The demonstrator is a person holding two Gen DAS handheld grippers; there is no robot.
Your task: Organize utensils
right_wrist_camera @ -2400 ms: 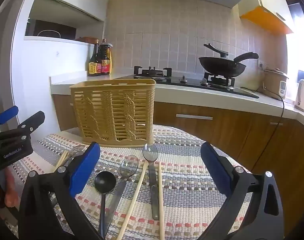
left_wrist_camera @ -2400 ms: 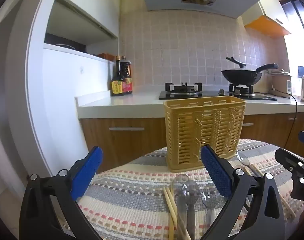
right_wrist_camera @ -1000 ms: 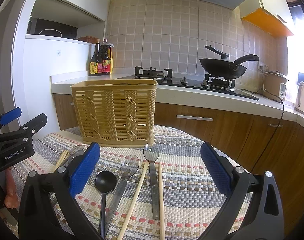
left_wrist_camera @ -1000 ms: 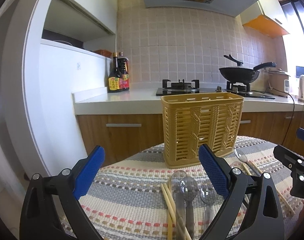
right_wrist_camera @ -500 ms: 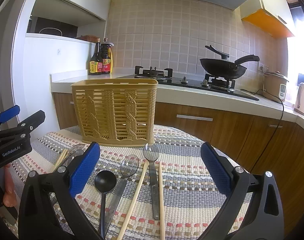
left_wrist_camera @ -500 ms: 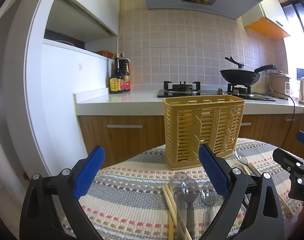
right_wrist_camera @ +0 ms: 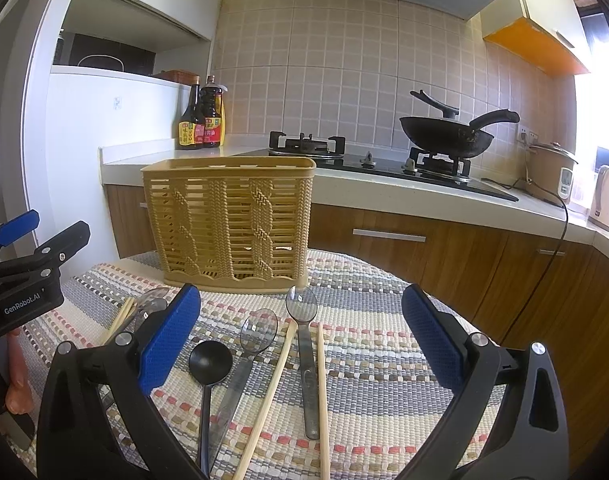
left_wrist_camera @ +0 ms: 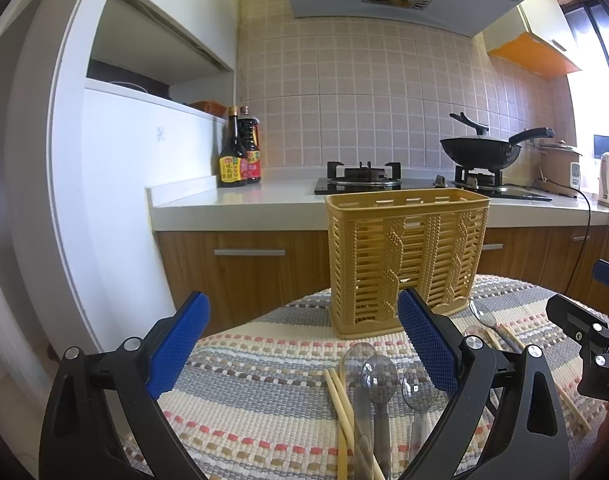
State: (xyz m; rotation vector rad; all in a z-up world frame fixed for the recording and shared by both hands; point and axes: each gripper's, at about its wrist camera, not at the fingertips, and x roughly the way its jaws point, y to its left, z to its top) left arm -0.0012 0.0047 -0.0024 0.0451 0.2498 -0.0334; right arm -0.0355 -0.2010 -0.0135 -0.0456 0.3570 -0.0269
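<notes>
Nearest to me, the left gripper (left_wrist_camera: 304, 344) hung with its fingers spread wide and nothing between them, and the right gripper (right_wrist_camera: 300, 336) was the same, spread and empty above the striped mat (right_wrist_camera: 384, 336) that covers the counter.

Under the right gripper the utensils lay loose on the mat, handles toward me: a black spoon (right_wrist_camera: 209, 364), a clear plastic spoon (right_wrist_camera: 258, 330) just beside it, a metal spoon (right_wrist_camera: 304, 344), and two wooden chopsticks (right_wrist_camera: 320, 380) flanking the metal one. Under the left gripper lay a second cluster, three clear spoons (left_wrist_camera: 378, 376) close together and a pair of chopsticks (left_wrist_camera: 336, 400) at their left.

Farther off stood the yellow basket (right_wrist_camera: 228, 220), upright on the mat, with nothing showing above its rim; I judged that no utensil had gone in yet.

As I judged it, the step in hand was a first pick. I would take one piece only, bringing the fingers down across a handle rather than a bowl, since the clear spoons lay nearly touching and could drag one another. The chopsticks are thin and may roll, so a low, square pinch seemed wise.

Beyond lay the stove (right_wrist_camera: 308, 146) and wok (right_wrist_camera: 444, 136).
</notes>
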